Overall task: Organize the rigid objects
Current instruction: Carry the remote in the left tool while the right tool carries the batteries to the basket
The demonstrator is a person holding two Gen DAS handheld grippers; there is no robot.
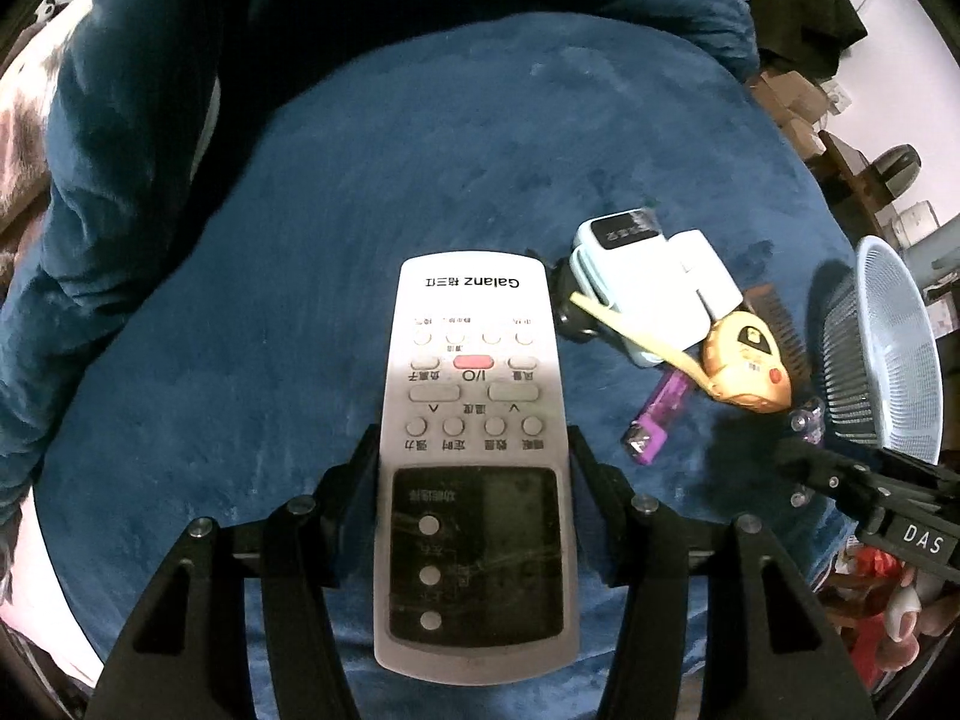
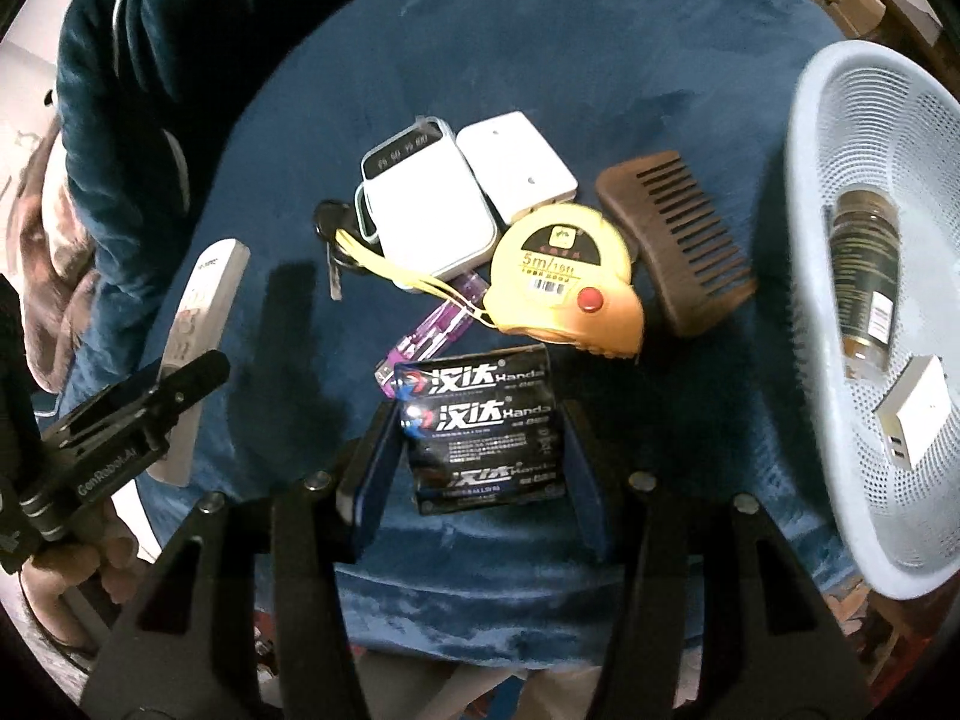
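While angled steeply down, both tongs grip — remote control (image 1: 474, 420), battery pack (image 2: 480, 426).

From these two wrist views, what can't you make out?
- Purple lighter: near end hidden by the battery pack in the right view.
- Keys: partly under the power bank in both views.
- Bottle label in the basket: too blurred to read.
- Remote: whether it is off the blue cloth.
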